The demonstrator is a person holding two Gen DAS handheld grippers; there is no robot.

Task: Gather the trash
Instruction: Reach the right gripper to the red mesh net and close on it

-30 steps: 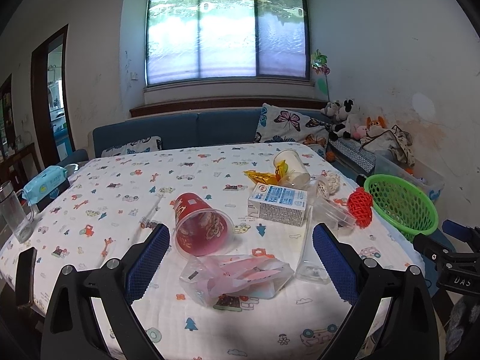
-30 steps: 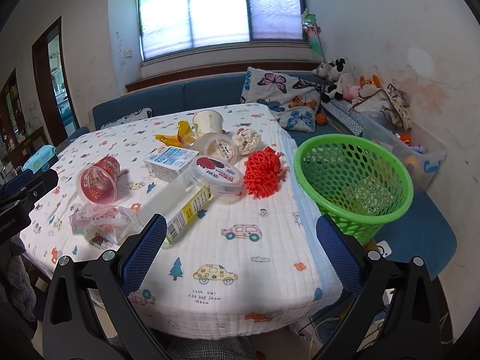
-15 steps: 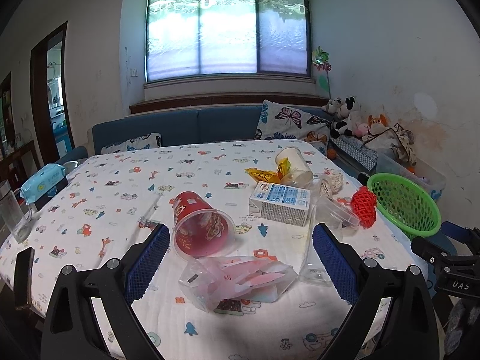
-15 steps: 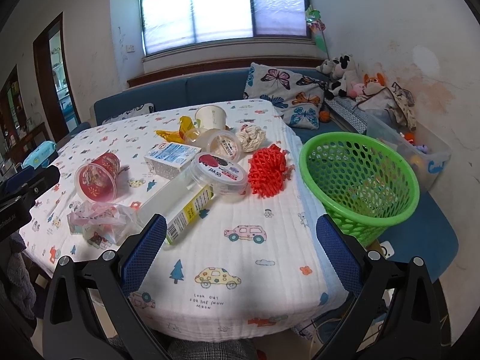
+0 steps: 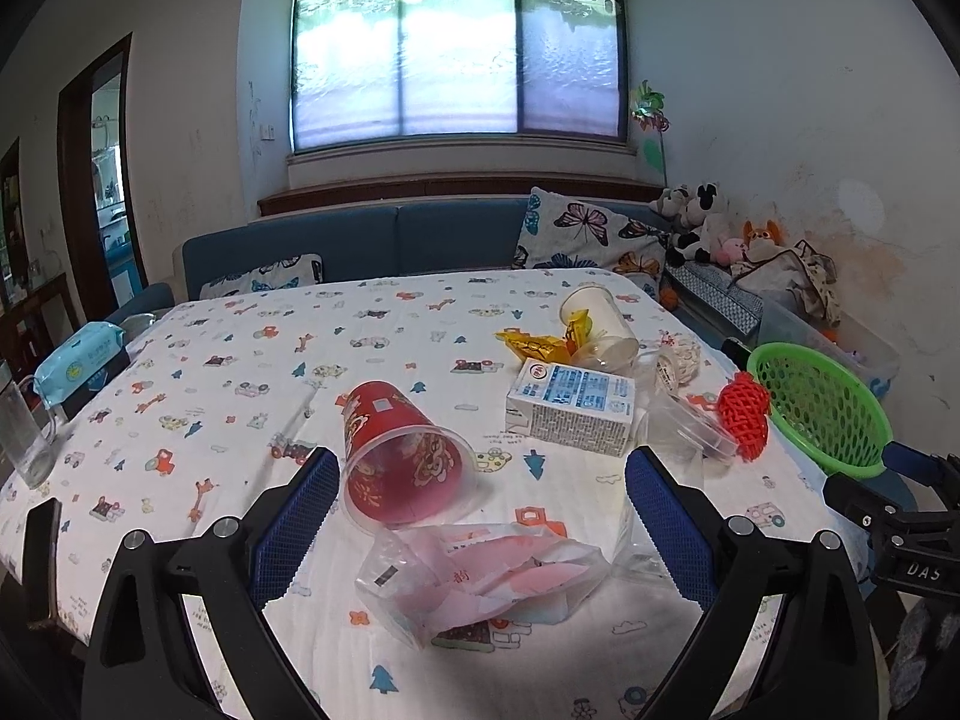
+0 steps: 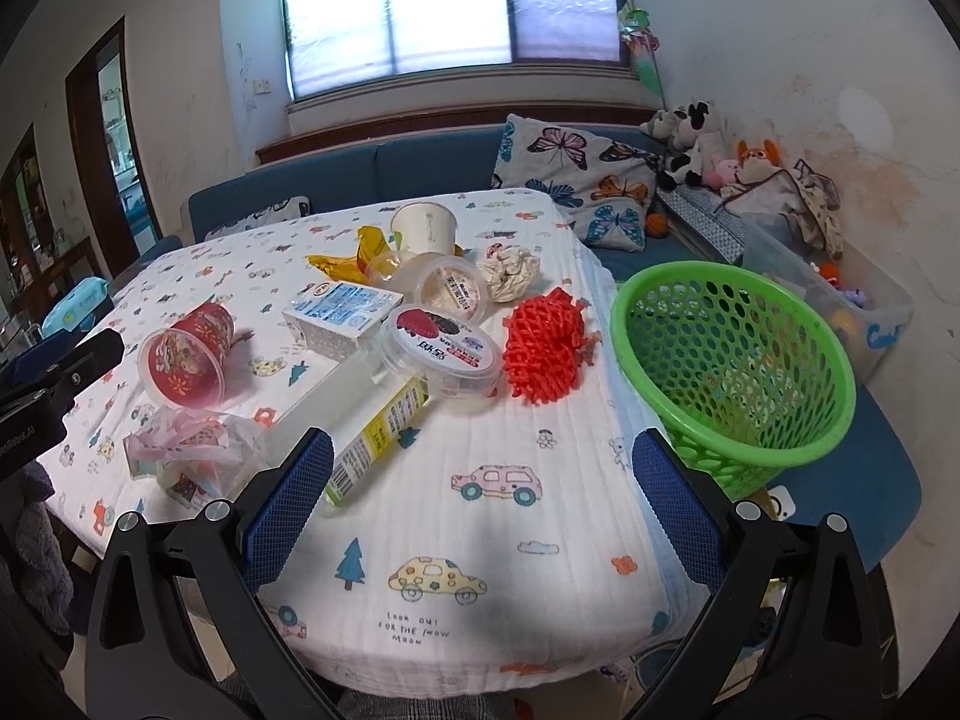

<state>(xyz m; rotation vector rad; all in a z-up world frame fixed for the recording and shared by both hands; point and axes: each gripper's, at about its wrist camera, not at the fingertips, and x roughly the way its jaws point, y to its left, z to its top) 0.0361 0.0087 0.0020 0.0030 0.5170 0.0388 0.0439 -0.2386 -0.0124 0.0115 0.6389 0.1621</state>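
Observation:
Trash lies on a cartoon-print tablecloth [image 5: 240, 360]: a tipped red cup [image 5: 396, 456] [image 6: 186, 354], a crumpled pink plastic bag [image 5: 480, 576] [image 6: 180, 456], a milk carton [image 5: 570, 408] [image 6: 342, 318], a red foam net [image 6: 546, 348] [image 5: 744, 414], a lidded clear tub [image 6: 444, 354], a paper cup [image 6: 423, 228] and a yellow wrapper [image 5: 534, 345]. A green basket [image 6: 732, 360] [image 5: 822, 408] stands off the table's right side. My left gripper [image 5: 480, 516] is open over the bag and cup. My right gripper [image 6: 483, 498] is open above the near table edge.
A long clear box with a yellow label [image 6: 360, 420] lies near the right gripper. A wipes pack [image 5: 78, 357] and a glass [image 5: 24, 438] stand at the table's left edge. A blue sofa [image 5: 360, 240] with cushions runs behind the table. A clear bin of toys [image 6: 840, 294] stands by the right wall.
Both grippers have drawn back and risen slightly, so the table looks a little farther. Nothing on the table has moved. Both stay open.

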